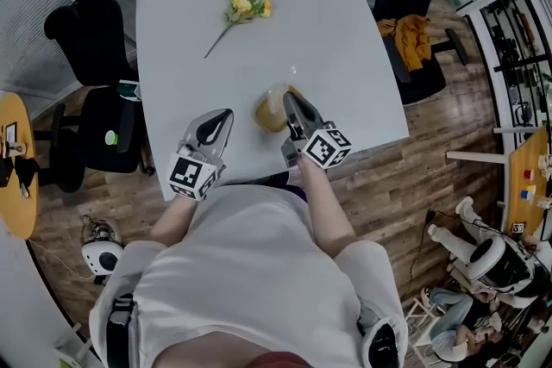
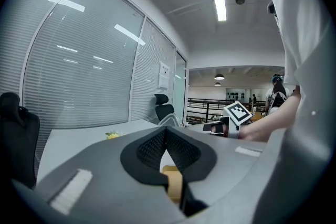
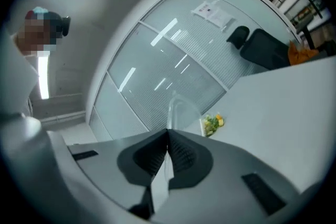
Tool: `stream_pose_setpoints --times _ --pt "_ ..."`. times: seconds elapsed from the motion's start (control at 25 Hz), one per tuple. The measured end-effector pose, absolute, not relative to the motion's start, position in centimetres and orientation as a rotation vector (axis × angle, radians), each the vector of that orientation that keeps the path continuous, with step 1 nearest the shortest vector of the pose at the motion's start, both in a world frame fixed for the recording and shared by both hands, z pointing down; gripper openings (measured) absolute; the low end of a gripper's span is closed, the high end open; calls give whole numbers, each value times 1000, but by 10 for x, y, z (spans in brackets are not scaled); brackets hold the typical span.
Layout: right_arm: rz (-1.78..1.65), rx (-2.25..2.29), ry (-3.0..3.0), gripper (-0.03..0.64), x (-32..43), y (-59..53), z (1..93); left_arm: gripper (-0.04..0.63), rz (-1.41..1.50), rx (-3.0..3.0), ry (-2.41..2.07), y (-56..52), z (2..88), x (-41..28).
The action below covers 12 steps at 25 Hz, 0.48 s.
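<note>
**Pinching the Glass Wall, Left Side Idle**

Clamping the right gripper [image 3: 168, 131] onto the thin clear wall of the glass [image 3: 184, 108]. Pressing the right fingers [image 3: 184, 153] together at the tips with only that wall between them, the dark pads spreading apart further back. Rising straight off those fingertips in the right gripper view and curving away to their right. Showing from the head view as the right gripper [image 1: 288, 97] meeting the near-right side of the glass [image 1: 271, 111]. Standing on the white table [image 1: 345, 30], with a yellowish tint low down.

Holding the left gripper [image 1: 227, 113] closed on nothing, the left fingers [image 2: 181, 150] touching at the tips [image 2: 166, 128] and bowing apart behind them. Pointing the same way as the right one, off to the left of the glass and apart from it. Sitting just to the right of the left fingertips and roughly level with them, that glass.

Lying well beyond both sets of fingertips, toward the far side of the table: a sprig of yellow flowers [image 1: 246, 6]. Appearing ahead and left of the left fingertips [image 2: 112, 135], and ahead and just right of the right ones [image 3: 212, 123], past the glass.
</note>
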State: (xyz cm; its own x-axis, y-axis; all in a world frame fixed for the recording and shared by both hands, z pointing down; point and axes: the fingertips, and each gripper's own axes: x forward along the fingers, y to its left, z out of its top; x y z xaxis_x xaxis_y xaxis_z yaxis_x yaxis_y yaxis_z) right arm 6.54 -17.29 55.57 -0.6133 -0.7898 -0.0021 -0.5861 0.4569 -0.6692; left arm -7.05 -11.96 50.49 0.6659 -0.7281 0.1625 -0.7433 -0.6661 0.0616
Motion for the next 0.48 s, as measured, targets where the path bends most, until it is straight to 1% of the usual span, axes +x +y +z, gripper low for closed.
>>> stream_pose_setpoints --times 0.48 --pt "-320 -1595 2705 9 75 -165 494 9 104 2734 -1298 -131 487 -78"
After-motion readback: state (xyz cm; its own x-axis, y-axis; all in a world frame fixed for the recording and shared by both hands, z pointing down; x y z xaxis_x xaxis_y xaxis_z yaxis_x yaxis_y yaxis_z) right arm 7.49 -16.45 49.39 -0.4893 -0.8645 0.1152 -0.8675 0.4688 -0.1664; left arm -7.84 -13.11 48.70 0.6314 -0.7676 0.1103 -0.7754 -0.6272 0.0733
